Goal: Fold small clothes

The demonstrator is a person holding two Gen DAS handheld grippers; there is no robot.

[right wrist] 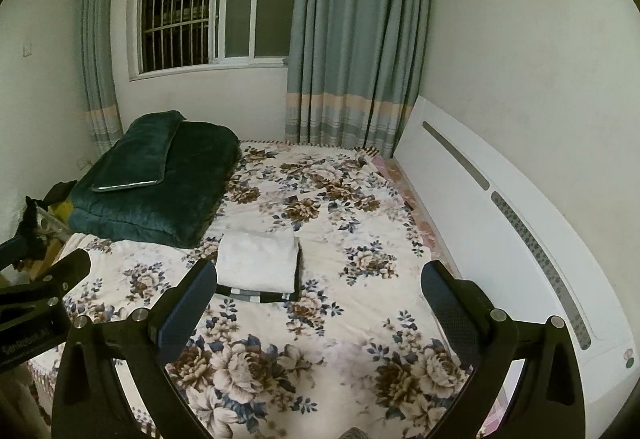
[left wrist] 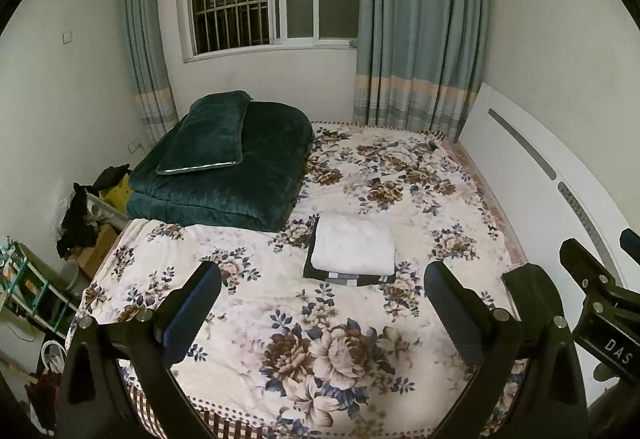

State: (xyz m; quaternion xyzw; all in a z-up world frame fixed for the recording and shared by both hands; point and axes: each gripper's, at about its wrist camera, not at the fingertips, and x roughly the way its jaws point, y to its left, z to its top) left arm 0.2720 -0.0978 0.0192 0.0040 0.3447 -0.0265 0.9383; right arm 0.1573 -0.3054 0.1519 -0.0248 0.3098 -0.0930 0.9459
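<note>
Both tools are held above the near end of the bed, well short of the clothes. The left tool stands wide open with nothing between its jaws; the right tool likewise, spread wide and empty.

The task's items lie mid-bed as a small stack: a folded white garment resting squarely on a folded dark garment with striped edge, just beside the folded green quilt and the green pillow on top of it.

Handling, by judgement: both pieces look light, soft and limp, and will sag and unfold if lifted by one point. The best hold appears to be a pinch at two near corners or along a folded edge, one tool each side.

Not determinable: the kind of garment in either case, the number of layers, and most of the dark piece, which is covered by the white one. Fisheye distortion bends the bed edges, and the room light is dim.
</note>
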